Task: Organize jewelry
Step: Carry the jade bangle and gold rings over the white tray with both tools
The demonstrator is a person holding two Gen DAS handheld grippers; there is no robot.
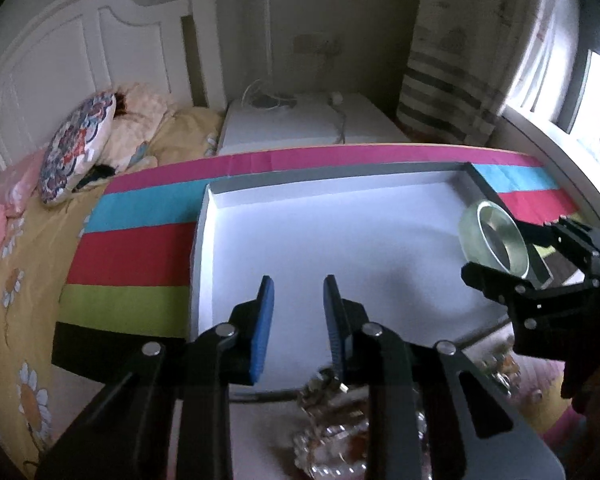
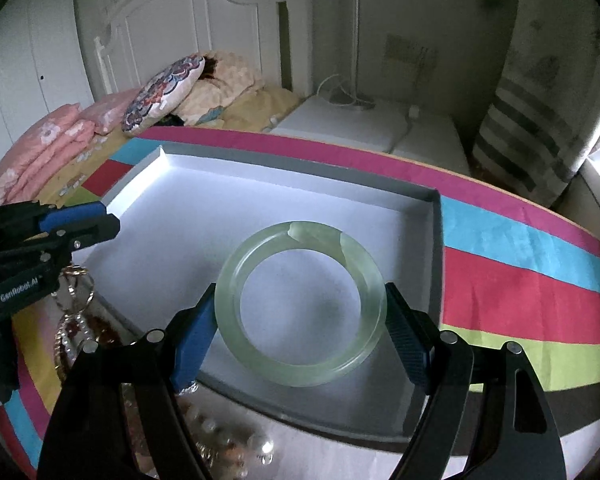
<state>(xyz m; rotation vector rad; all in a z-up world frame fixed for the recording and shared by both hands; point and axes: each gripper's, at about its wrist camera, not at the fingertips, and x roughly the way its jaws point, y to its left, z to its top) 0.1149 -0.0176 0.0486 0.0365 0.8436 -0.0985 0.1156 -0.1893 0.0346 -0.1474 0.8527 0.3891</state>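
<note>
Jewelry heap (image 1: 340, 432): near desk edge, under left gripper (image 1: 299, 326), jaws parted, empty | right gripper (image 2: 300, 328): jaws clasp bangle (image 2: 300, 304) flat, above tray (image 2: 172, 200) right side | tray otherwise bare; bed (image 2: 60, 148) beyond.

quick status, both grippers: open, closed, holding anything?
Left gripper: open, jaws apart, nothing between them.
Right gripper: closed on the green jade bangle, held over the white tray.
</note>
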